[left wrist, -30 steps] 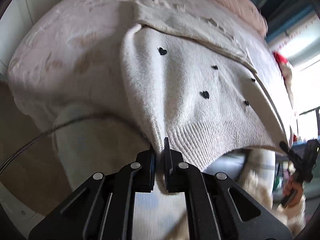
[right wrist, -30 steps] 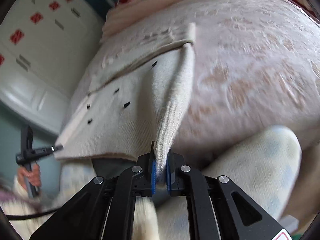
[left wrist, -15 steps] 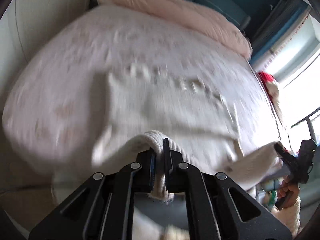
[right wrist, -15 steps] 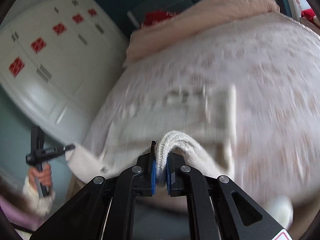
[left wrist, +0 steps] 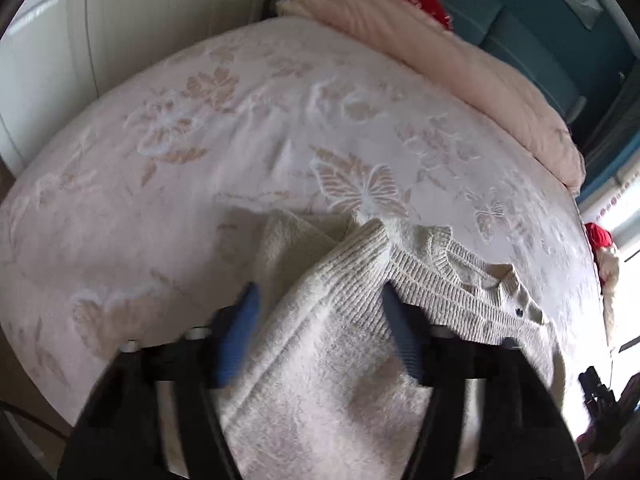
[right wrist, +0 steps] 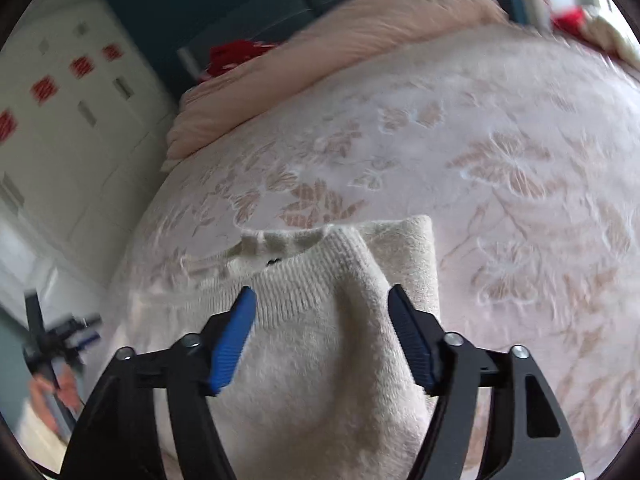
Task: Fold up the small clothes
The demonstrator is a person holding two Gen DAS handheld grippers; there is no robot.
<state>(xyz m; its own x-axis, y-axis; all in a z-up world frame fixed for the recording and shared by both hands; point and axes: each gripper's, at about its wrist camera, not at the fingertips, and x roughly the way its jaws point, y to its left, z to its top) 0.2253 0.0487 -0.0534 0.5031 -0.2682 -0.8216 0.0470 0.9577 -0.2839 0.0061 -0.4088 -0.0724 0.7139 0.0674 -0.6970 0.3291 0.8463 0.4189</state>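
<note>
Cream knit, ribbed at the hem: the small sweater [left wrist: 344, 320] lay on the bed [left wrist: 208, 128] near its front edge, the hem doubled over toward the neckline so that the ribbing lay across the upper part of the garment. In the right wrist view the folded hem [right wrist: 320, 280] reached almost to the collar, where one small dark mark showed. A pink quilt [left wrist: 440, 64] lay along the far edge of the bed, well apart from the sweater.

The left gripper [left wrist: 320, 320] had its jaws apart and opening; a ridge of the fold rose between the blue pads [left wrist: 236, 340], which did not press on it. The right gripper [right wrist: 320, 320] was likewise opening, its pads [right wrist: 232, 340] clear of the knit on either side of a raised peak of cloth. Neither tool held anything.

The step in hand appeared to be the release after the bottom-to-top fold. The fold looked unfinished in shape: the cloth stood up in a peak at each gripper and was not lying flat. The next move would probably call for drawing both tools back clear of the knit without snagging the ribbing, then pressing the peaks flat or taking the side edges for a further fold.
</note>
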